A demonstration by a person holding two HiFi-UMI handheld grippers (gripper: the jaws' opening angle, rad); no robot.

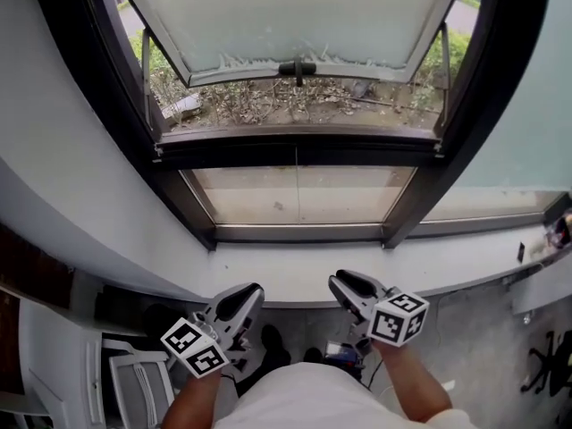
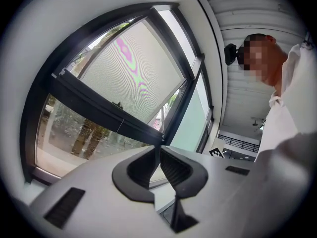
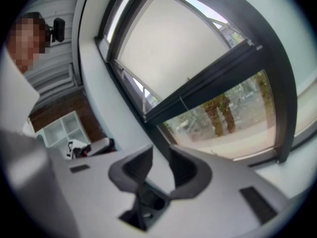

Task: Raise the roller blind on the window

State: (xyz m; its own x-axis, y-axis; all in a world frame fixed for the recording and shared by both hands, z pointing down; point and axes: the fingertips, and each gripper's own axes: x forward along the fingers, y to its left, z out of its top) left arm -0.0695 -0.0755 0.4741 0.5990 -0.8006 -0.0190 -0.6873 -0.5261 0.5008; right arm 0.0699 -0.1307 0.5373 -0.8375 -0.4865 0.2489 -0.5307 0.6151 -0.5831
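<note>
Pale mesh roller blind [image 1: 295, 12] was down over the upper pane of the window, filling the dark window frame [image 1: 179, 195] from its top edge to the crossbar [image 1: 295, 146]; both gripper views showed the same [image 2: 133, 68] [image 3: 168, 48]

Lower pane [image 1: 299, 195] under the crossbar was uncovered, trees and ground visible through it

Black handle [image 1: 298, 67] sat at mid-width, near the blind's bottom edge

Left gripper [image 1: 253, 290] [image 2: 157, 150]: fingers closed tip to tip, nothing between them. It pointed at the window from just off the near edge of the white sill [image 1: 295, 271], left of centre, well apart from the blind

Right gripper [image 1: 338, 280] [image 3: 159, 152]: fingers apart by a narrow gap, nothing in the gap. It was at the same sill edge, right of centre, also well apart from the blind, nose tipped slightly down

The two grippers were side by side and apart, each marker cube facing the head camera

Person's white shirt [image 1: 313, 400] filled the bottom of the head view, and a grey chair [image 1: 138, 387] stood at the lower left below the sill

Neither gripper touched the blind, frame or handle
</note>
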